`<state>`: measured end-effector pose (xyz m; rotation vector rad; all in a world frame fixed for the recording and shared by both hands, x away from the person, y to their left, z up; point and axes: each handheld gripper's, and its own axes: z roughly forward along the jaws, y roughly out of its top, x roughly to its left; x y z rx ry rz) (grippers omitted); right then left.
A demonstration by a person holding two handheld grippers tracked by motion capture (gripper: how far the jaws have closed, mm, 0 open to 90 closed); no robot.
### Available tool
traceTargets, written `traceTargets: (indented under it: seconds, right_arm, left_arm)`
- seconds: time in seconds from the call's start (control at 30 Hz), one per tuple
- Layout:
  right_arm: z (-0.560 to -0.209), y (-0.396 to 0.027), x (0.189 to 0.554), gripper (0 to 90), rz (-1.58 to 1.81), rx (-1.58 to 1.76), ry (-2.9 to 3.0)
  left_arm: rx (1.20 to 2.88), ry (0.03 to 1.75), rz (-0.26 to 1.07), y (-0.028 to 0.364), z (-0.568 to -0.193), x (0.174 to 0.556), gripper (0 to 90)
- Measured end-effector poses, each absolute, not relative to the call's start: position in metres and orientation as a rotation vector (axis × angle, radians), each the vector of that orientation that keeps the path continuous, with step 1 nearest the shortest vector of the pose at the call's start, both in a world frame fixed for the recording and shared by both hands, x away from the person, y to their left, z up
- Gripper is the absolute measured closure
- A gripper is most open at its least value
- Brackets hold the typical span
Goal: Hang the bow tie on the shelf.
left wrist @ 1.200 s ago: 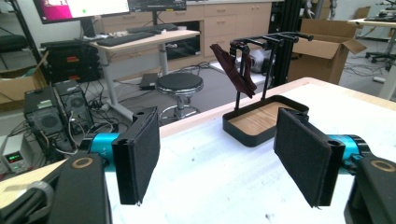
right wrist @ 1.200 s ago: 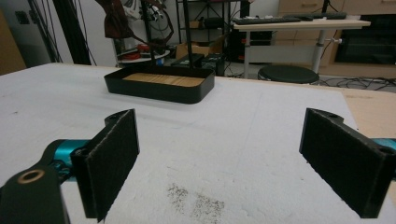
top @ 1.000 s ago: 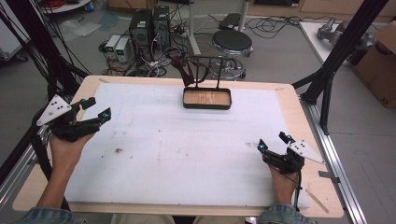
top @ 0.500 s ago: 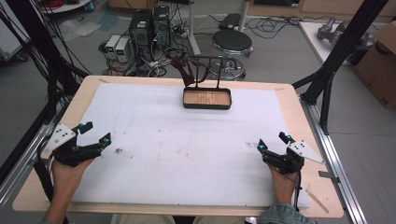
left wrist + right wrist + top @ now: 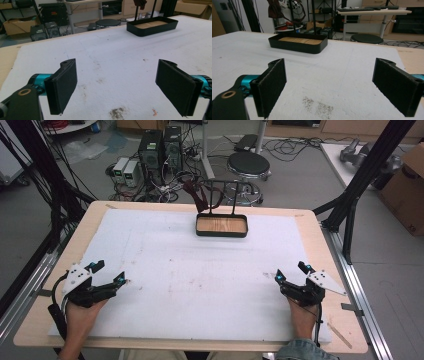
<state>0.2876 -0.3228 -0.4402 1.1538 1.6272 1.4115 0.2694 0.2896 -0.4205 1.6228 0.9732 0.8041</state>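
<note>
The black tray point(image 5: 221, 226) is seen far across the worktop point(image 5: 200, 270) from the left gripper point(image 5: 111, 274), just spread wide and empty, and the right gripper point(image 5: 291, 275), likewise spread.

The high view looks forward and down from above the person's side, taking in the whole table point(image 5: 320, 227), with the floor, a stool point(image 5: 248, 164) and computers point(image 5: 159, 147) beyond it. The left gripper point(image 5: 109, 274) view sits low and close over the white mat point(image 5: 120, 50), facing across it toward the far edge, its own pads point(image 5: 65, 85) large in the foreground. The right gripper point(image 5: 292, 273) view sits equally low and near the mat, facing the same far edge from the other side. All three views share the black tray point(image 5: 221, 226) and the stool behind it.
</note>
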Motion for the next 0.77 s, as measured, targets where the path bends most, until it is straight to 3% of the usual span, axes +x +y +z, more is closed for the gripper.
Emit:
traceTargets:
  seconds: [0.77]
  right_arm:
    - [-0.4403,-0.3219,0.2881,10.9,1.408,1.149,1.634]
  left_arm:
    - [1.634,1.005,0.794,0.2908,-0.4254,0.2708,17.4]
